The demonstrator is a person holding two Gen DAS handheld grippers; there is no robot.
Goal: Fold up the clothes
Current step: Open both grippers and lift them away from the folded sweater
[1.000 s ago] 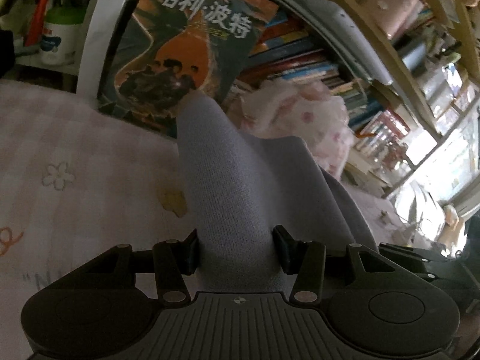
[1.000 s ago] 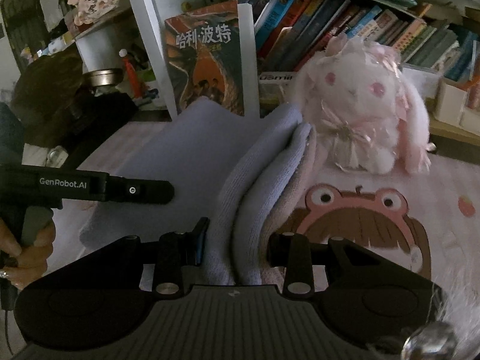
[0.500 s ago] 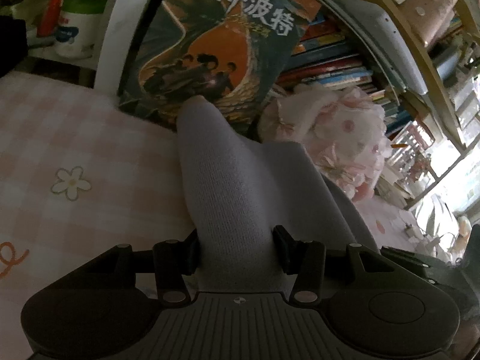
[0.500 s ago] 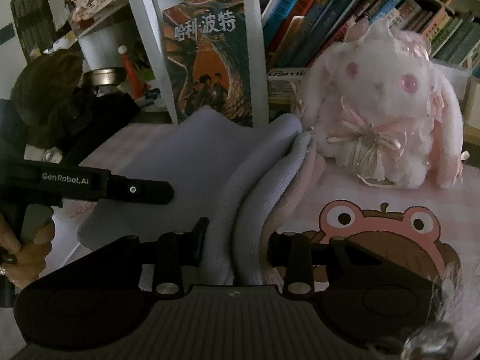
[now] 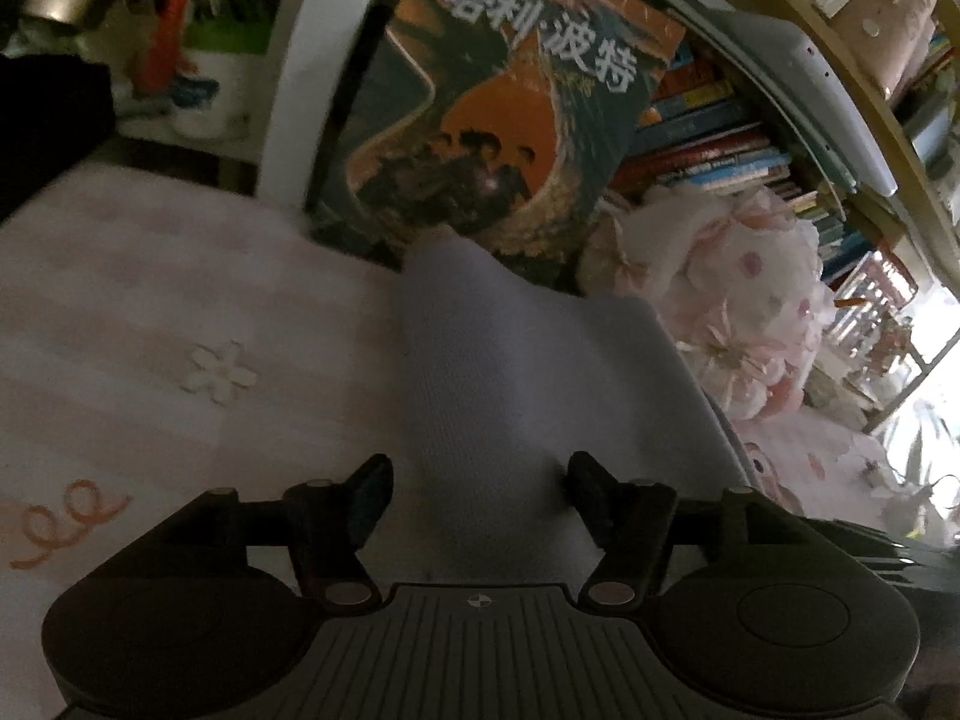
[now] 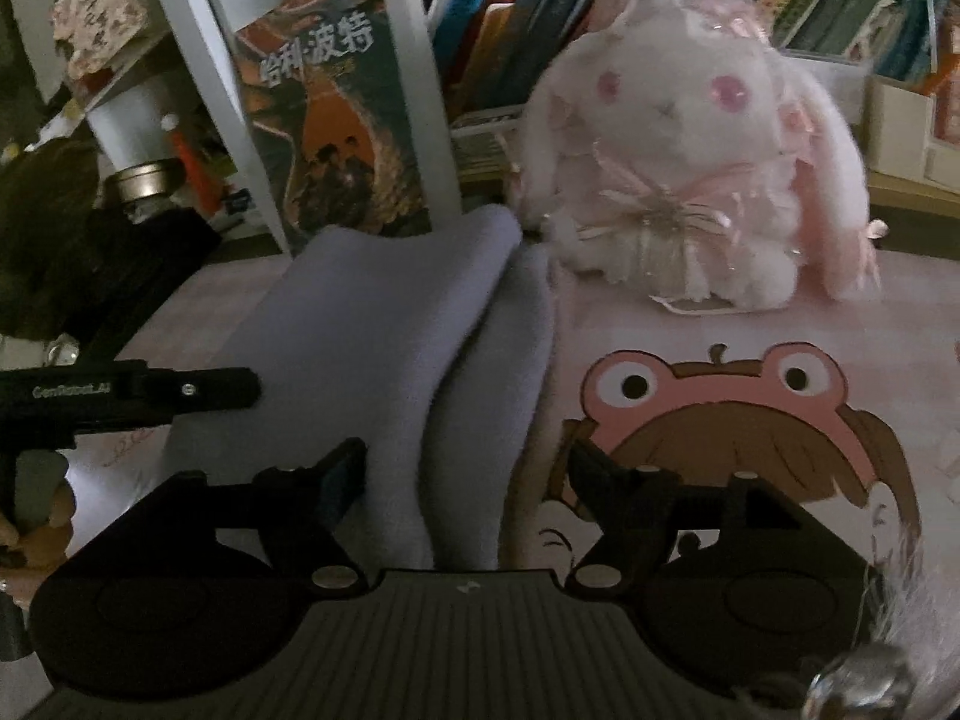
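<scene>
Both grippers' jaws widened | left gripper [image 5: 477, 480], right gripper [image 6: 465, 474] released garment [image 6: 384, 360]

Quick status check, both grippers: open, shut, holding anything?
Left gripper: open, lavender cloth lying loose between its fingers.
Right gripper: open, same cloth between its fingers.

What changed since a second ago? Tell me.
Both grips opened: the left hand-held gripper and the right hand-held gripper have let go of the folded grey cloth, which now lies loose between their fingers. Cloth, book and plush rabbit stayed put.
</scene>
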